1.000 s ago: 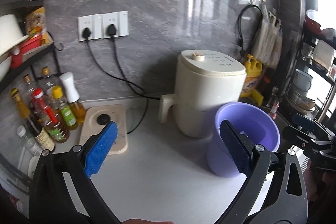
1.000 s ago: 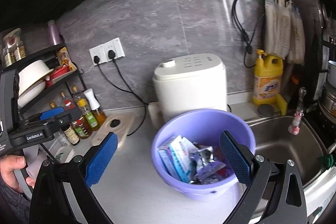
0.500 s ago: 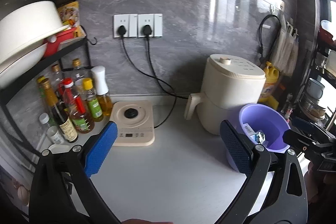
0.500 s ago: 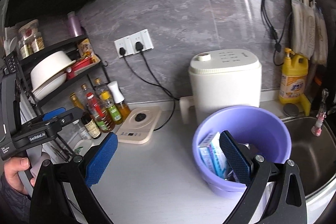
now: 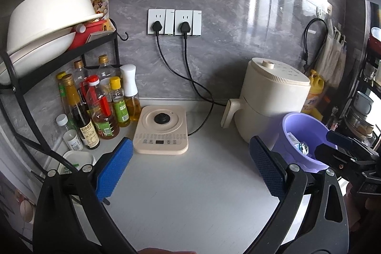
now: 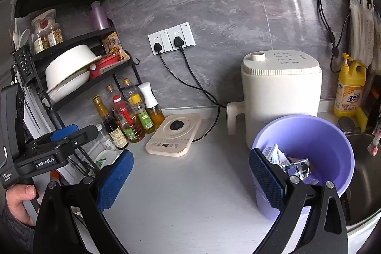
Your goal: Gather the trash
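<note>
The purple bucket stands upright on the desk, mouth up, just in front of the white cooker and beside the sink. Trash lies inside it: a small box standing on end and crumpled shiny wrappers. The right gripper is wide open and holds nothing; its right finger overlaps the bucket's near wall. The left gripper is also wide open and empty, above the bare desk, pointing at the wall sockets.
</note>
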`<move>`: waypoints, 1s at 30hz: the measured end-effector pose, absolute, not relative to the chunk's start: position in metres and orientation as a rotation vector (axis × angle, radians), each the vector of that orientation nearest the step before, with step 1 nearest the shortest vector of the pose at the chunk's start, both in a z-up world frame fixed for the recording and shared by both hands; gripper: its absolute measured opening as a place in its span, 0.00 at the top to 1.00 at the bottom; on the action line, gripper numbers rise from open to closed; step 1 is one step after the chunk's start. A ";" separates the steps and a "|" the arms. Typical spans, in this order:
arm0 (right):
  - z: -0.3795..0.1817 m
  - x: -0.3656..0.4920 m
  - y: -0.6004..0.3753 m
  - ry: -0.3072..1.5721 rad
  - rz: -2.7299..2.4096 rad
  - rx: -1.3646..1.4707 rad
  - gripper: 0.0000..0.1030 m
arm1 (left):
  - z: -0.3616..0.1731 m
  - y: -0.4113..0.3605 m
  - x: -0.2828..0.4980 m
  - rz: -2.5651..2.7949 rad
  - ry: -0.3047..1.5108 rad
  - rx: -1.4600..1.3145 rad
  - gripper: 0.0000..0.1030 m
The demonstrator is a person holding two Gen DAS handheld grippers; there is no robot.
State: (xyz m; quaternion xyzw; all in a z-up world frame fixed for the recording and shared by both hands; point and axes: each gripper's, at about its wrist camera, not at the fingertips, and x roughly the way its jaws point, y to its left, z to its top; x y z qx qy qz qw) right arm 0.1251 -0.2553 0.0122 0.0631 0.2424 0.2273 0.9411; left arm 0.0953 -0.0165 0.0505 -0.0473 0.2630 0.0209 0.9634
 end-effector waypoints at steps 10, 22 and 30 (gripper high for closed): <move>0.011 0.126 -0.255 0.505 0.431 0.116 0.08 | 0.048 -0.016 0.094 0.021 0.526 -0.115 0.06; 0.011 0.129 -0.262 0.503 0.403 0.114 0.08 | 0.043 -0.019 0.100 0.013 0.532 -0.114 0.06; 0.010 0.134 -0.264 0.506 0.398 0.116 0.08 | 0.040 -0.020 0.101 0.009 0.534 -0.124 0.06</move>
